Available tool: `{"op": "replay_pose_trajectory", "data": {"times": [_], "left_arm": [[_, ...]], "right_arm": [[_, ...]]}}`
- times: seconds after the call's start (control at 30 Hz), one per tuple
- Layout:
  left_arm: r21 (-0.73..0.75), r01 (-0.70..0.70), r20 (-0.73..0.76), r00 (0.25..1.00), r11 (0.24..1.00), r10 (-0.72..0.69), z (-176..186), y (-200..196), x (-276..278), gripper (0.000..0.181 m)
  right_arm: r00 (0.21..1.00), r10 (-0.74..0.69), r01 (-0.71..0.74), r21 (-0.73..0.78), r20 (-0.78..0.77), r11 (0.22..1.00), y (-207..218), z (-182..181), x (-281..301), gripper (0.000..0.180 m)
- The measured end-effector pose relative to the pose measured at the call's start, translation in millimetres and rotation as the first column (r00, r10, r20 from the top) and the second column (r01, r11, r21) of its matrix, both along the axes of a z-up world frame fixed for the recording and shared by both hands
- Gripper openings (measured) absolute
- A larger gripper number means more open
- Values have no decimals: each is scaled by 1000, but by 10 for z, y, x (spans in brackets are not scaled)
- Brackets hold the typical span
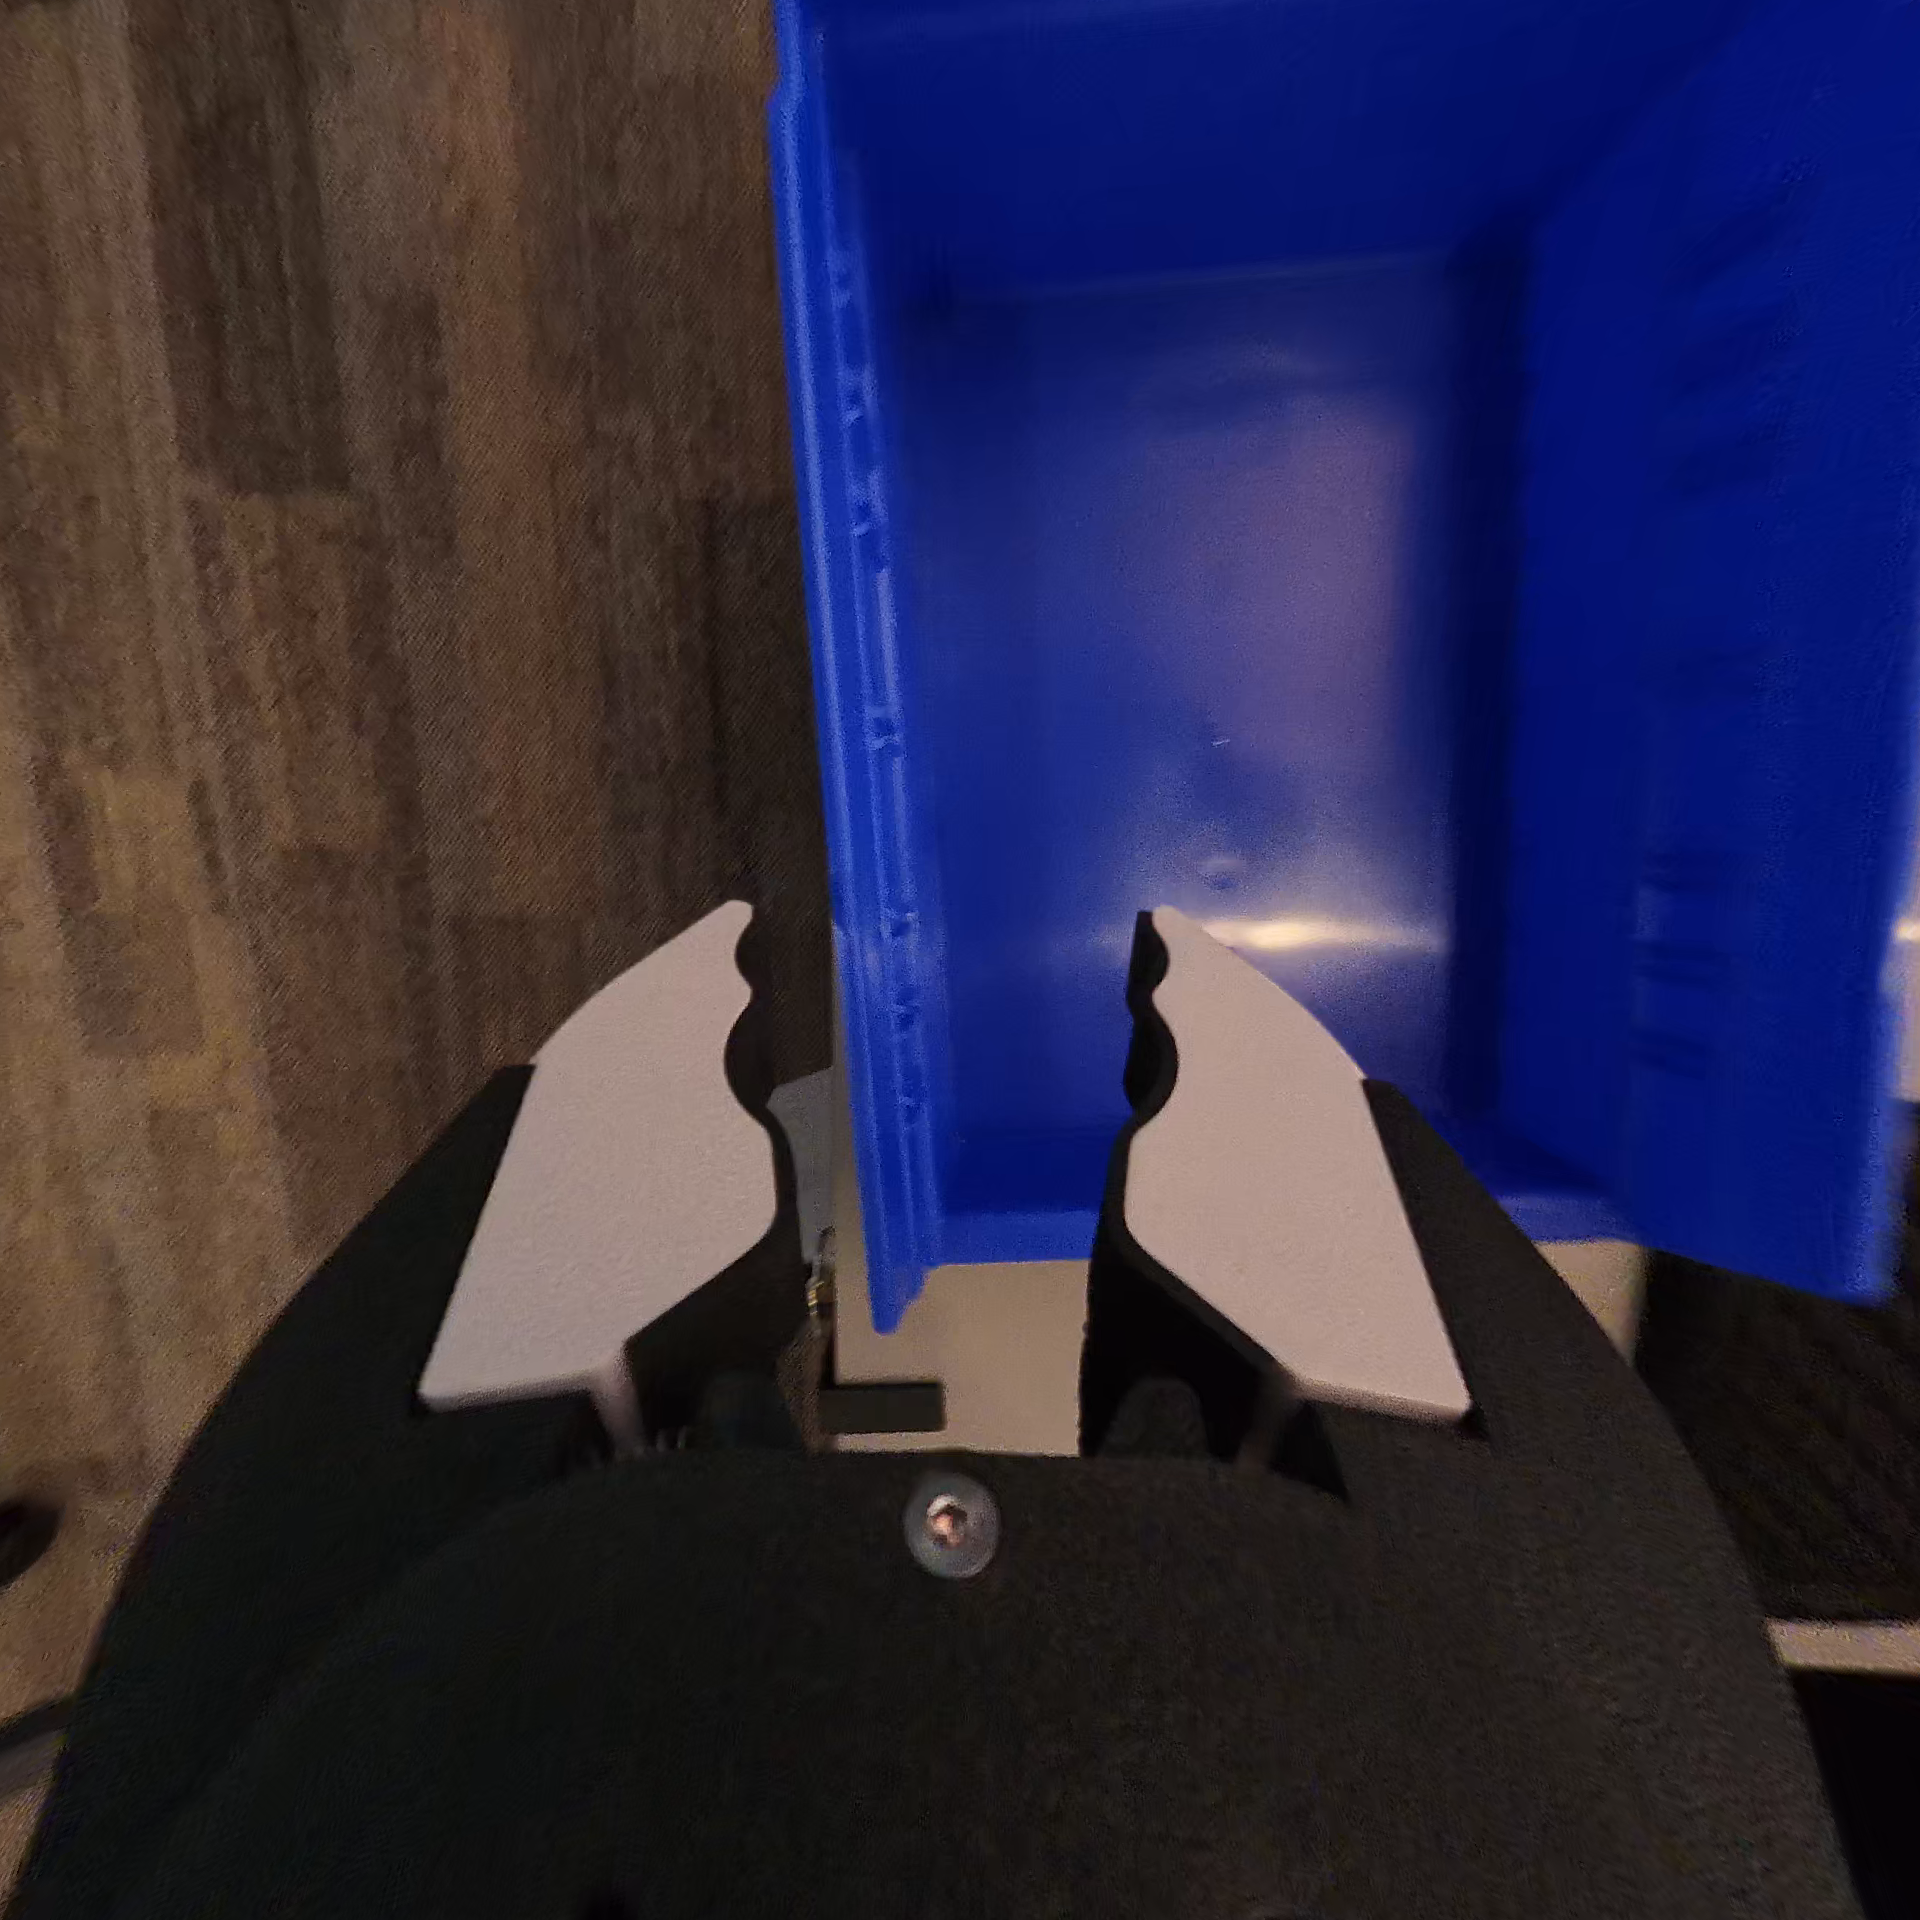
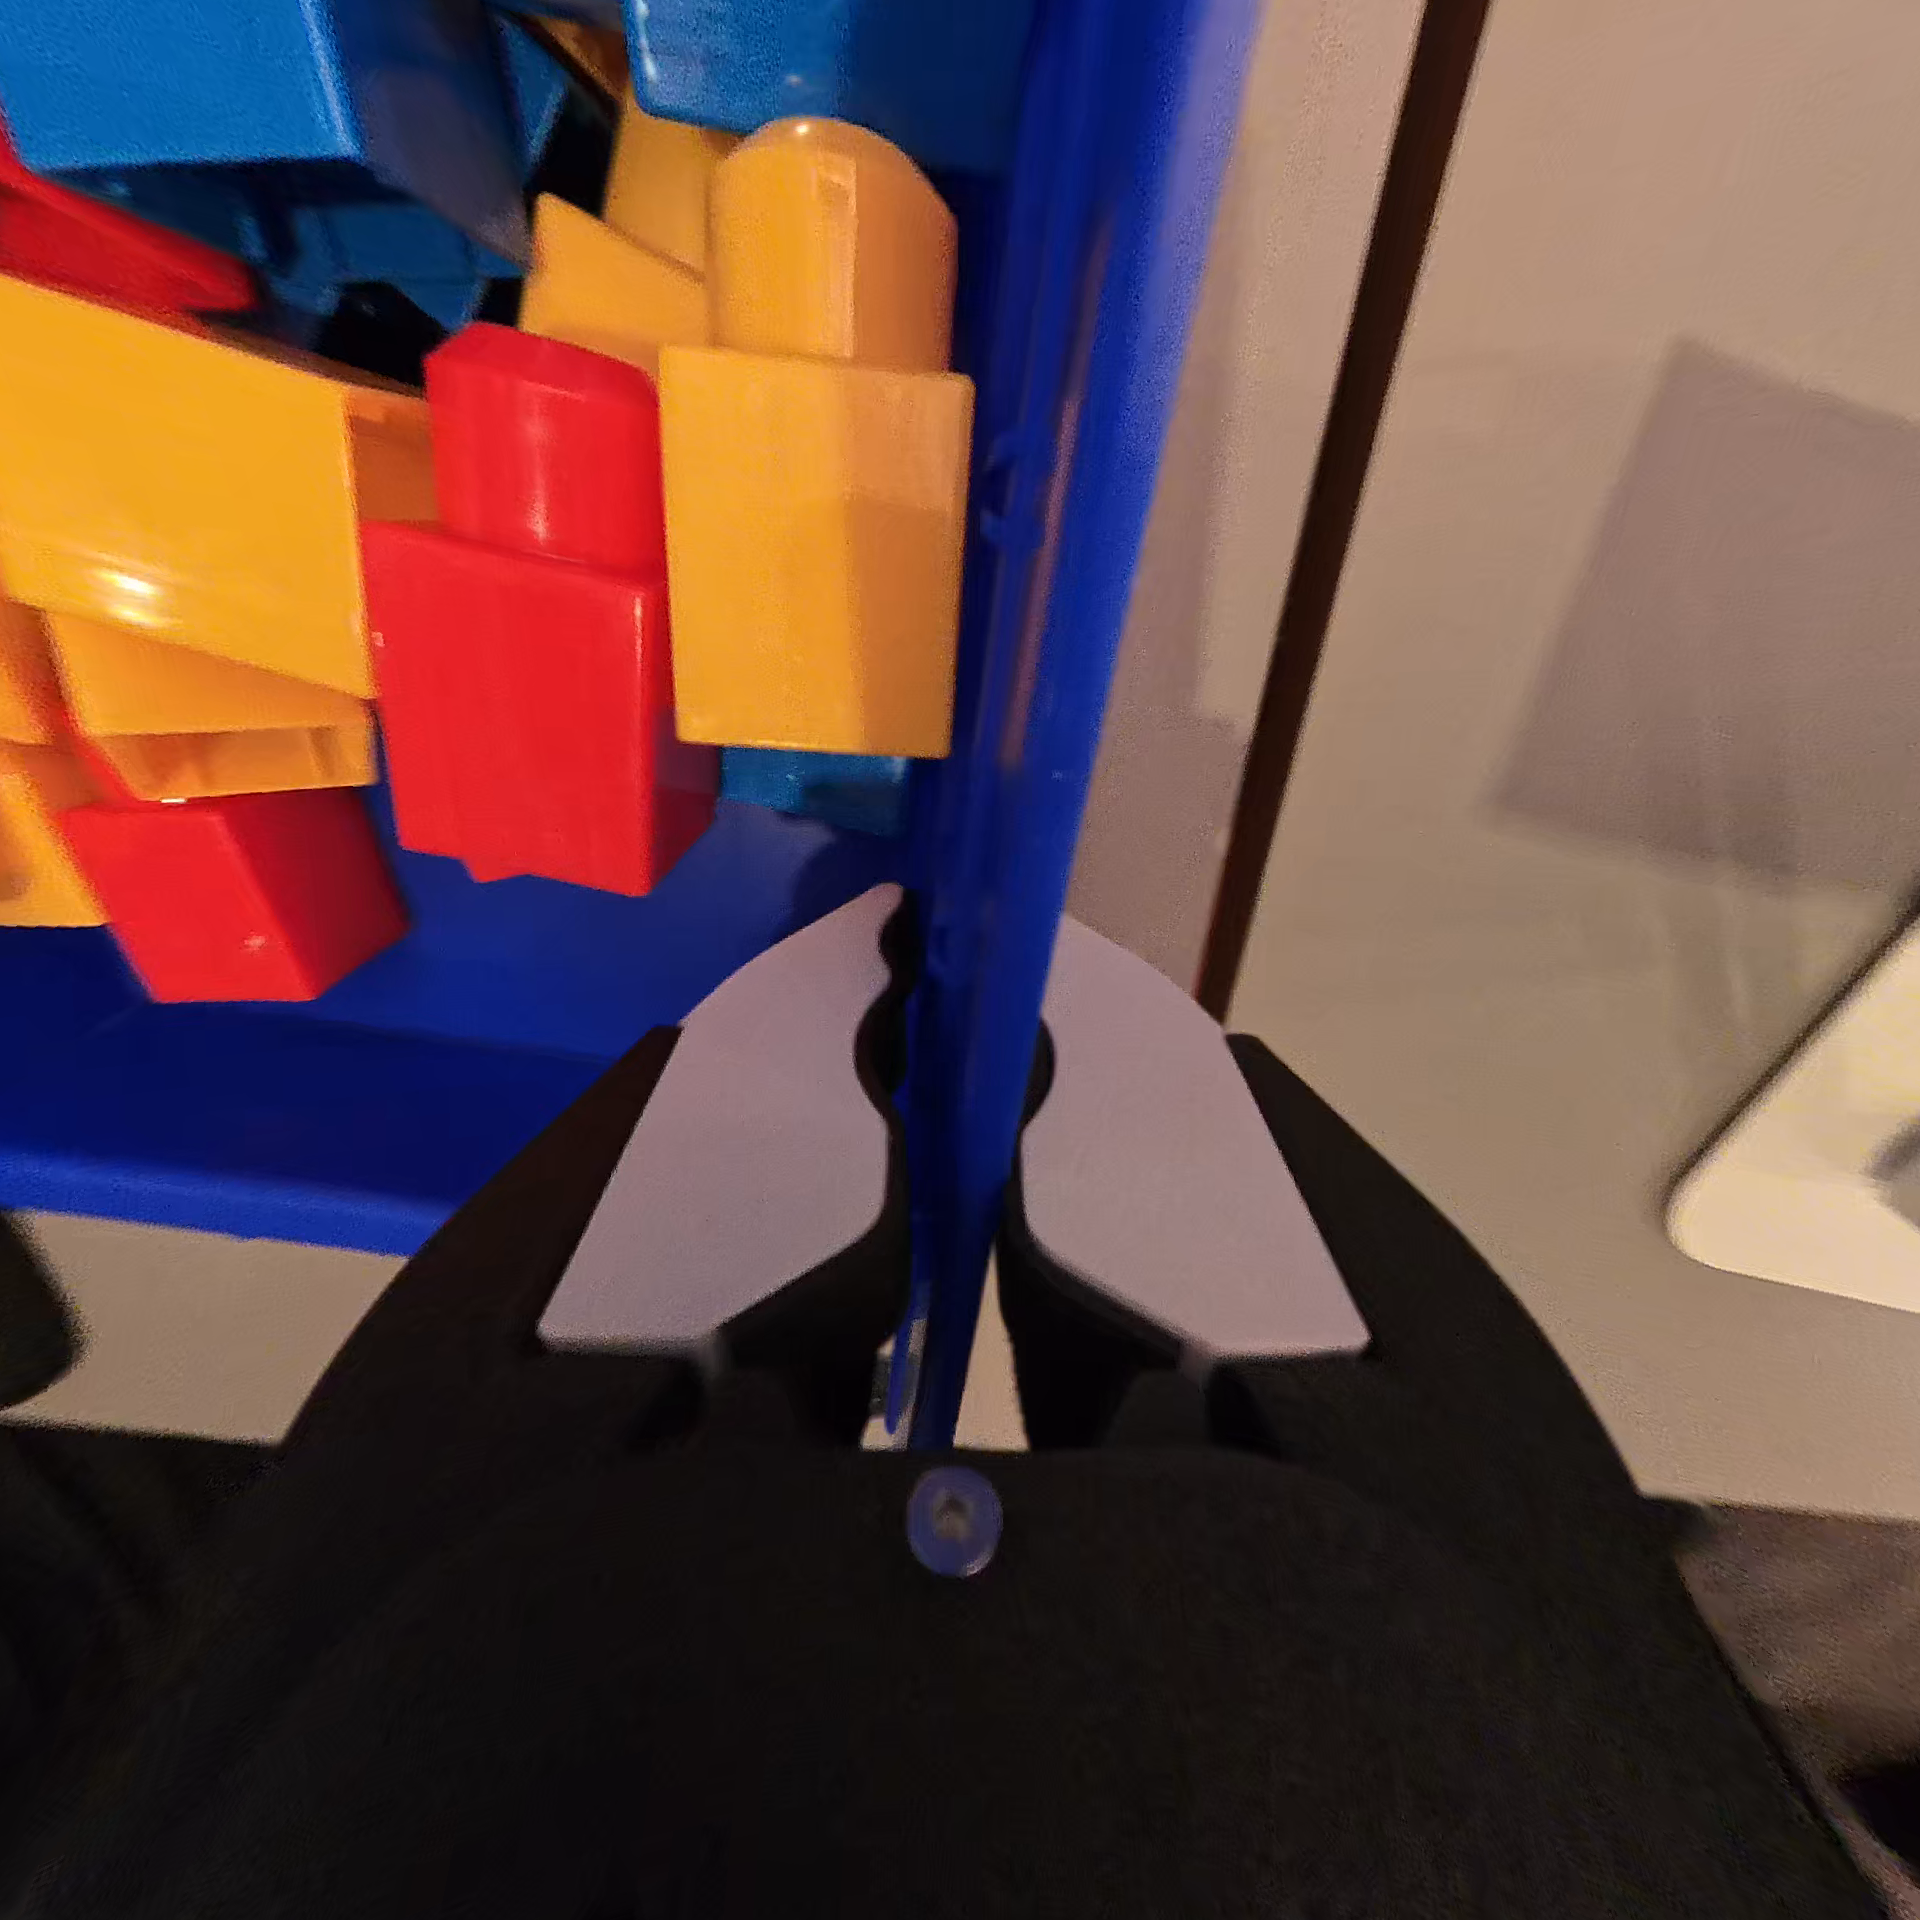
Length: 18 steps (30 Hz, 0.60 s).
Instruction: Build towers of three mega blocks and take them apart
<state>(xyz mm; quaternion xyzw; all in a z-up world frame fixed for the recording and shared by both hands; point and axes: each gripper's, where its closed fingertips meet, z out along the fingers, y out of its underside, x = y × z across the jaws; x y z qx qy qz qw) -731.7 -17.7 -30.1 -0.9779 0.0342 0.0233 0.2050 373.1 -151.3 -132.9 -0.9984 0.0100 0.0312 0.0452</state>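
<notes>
In the left wrist view my left gripper (image 1: 945, 914) is open, with its two fingers on either side of the left wall (image 1: 862, 727) of a blue bin whose floor (image 1: 1195, 623) is bare. In the right wrist view my right gripper (image 2: 971, 925) is shut on the side wall (image 2: 1039, 520) of a blue bin. Inside that bin lie several mega blocks in a loose pile: a red one (image 2: 520, 665), a yellow one (image 2: 821, 540) against the wall, and blue ones (image 2: 208, 83) farther back. I cannot tell whether both views show the same bin.
A wood-grain floor (image 1: 364, 520) lies left of the bin. A beige surface (image 1: 997, 1309) shows under the bin's near edge. Another blue wall (image 1: 1714, 727) stands at the right. In the right wrist view there are a beige surface (image 2: 1455, 727), a dark brown strip (image 2: 1340, 520) and a white object (image 2: 1818, 1143).
</notes>
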Motion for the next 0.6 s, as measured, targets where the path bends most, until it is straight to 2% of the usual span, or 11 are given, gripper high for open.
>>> {"op": "replay_pose_trajectory", "data": {"times": [0.03,0.1,0.2,0.27,0.37,0.47,0.53,0.6], "left_arm": [[-41,-12,-31,999,999,11,-115,-2,-73,62],[-123,-31,-53,998,992,25,-313,-18,-163,61],[-201,-58,-17,998,978,55,-538,-10,-191,60],[-238,-70,-15,998,969,69,-658,3,-221,56],[-293,-77,29,996,953,90,-832,2,-184,39],[-335,-78,106,987,939,120,-908,-12,-117,8],[-346,-72,175,975,935,139,-905,-19,-64,4],[-369,-38,157,982,929,102,-903,-44,-48,4]], "right_arm": [[997,-24,24,3,-73,1000,-3,3,-55,6],[990,-46,48,12,-136,999,-2,2,-78,5],[996,27,-28,-4,-90,1000,-9,-1,-62,6],[996,20,-22,-27,-91,999,-10,-4,-54,7],[996,9,-14,-47,-89,999,-6,-26,-56,5],[994,-27,23,-45,-108,999,-2,-26,-63,4],[995,-22,18,-42,-102,999,-1,-25,-61,4],[994,-21,17,-39,-104,999,3,-24,-58,3]]}}
